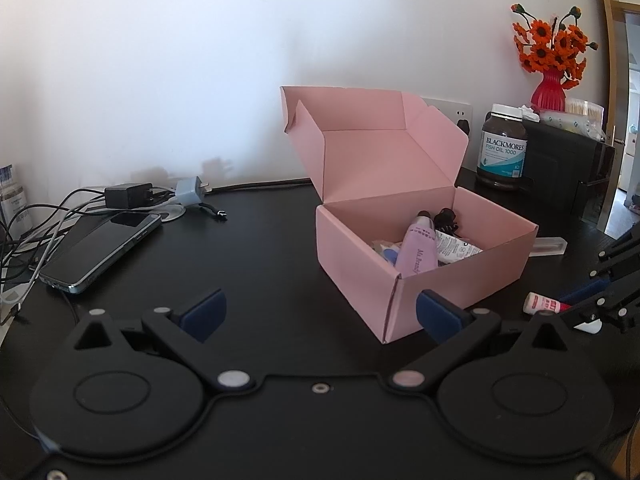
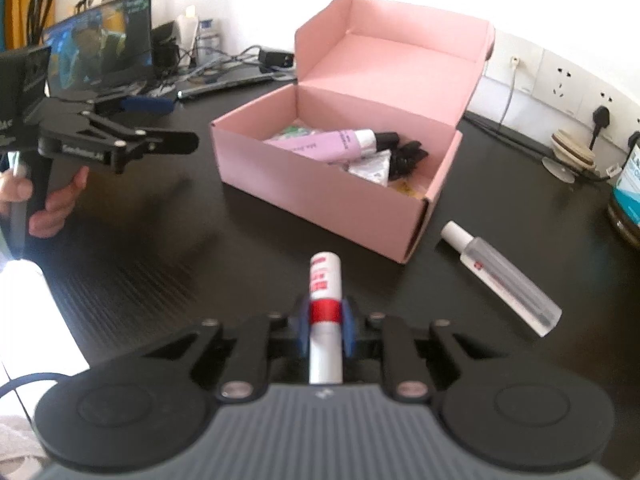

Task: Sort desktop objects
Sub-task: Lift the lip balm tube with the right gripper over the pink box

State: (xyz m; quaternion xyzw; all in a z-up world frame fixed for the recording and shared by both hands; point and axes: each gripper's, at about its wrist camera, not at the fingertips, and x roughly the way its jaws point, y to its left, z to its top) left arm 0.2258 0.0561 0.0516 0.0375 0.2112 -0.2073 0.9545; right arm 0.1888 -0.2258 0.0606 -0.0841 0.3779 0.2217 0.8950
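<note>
**Right gripper clamps the lip balm, left waits wide beside the box**

Closest in, the right gripper (image 2: 325, 322) is clenched on the white-and-red lip balm stick (image 2: 325, 280), blue pads pressing its red band, the tube pointing out over the black desk (image 2: 140, 272) toward the pink box (image 2: 320, 196). The left-wrist view catches that same stick (image 1: 540, 303) only as a sliver at its right side, just off the box's near right corner. The left gripper (image 1: 318, 314) stands released, blue pads far apart with nothing between them, the box's near corner just ahead of its right pad. Only the right-wrist view shows the hand (image 2: 52, 204) gripping that left tool's handle, held above bare desk on the box's left.

Just right of the box's near corner lies a clear spray bottle (image 2: 504, 280), apart from the cardboard. There's bare desk between the stick and the box's front wall. The box stands open, lid upright, a lilac tube (image 2: 324, 146) and other small items inside. Farther back, the left view alone finds the phone (image 1: 100, 252) and chargers (image 1: 128, 195) near the desk's far left edge, plus the fish-oil jar (image 1: 502, 148) and orange flowers (image 1: 550, 46) far right. The right view alone gets the laptop screen (image 2: 100, 40) and wall sockets (image 2: 560, 84).
</note>
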